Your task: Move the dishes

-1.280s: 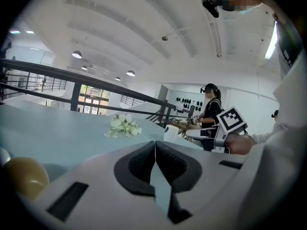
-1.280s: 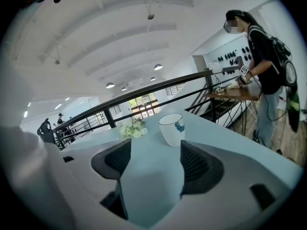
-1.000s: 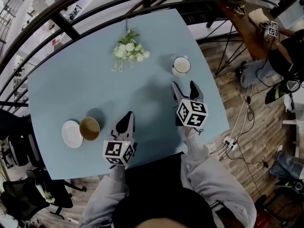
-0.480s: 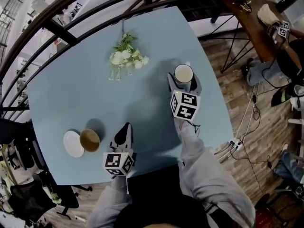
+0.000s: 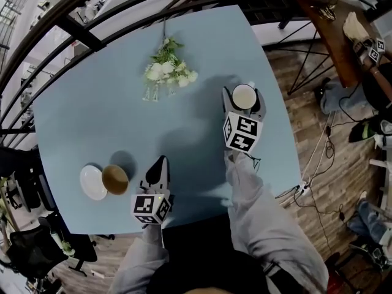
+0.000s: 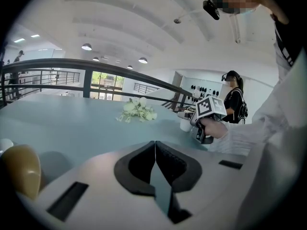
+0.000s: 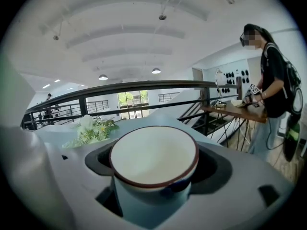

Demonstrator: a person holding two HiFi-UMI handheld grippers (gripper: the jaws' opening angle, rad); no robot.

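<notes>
Near the right edge of the desk (image 5: 92, 115), the mug (image 7: 153, 157) is straddled by the right hand-held gripper (image 5: 243, 94), its jaws just opened wider and released, seemingly to admit it. The left hand-held gripper (image 5: 160, 160) is clenched, empty, near the bowl (image 5: 114, 179).

pale blue table (image 5: 92, 115), white cup (image 5: 244, 96) with dark red rim, tan bowl (image 5: 114, 179), white saucer (image 5: 90, 182), white-and-green flowers (image 5: 168, 71)

Your right gripper (image 7: 154, 164), its jaws just opening with the cup (image 7: 153, 153) between them, hides the cup's base in its own view. In your left gripper view the bowl (image 6: 19, 169) is half cut off, the plate (image 6: 4, 144) a sliver.
</notes>
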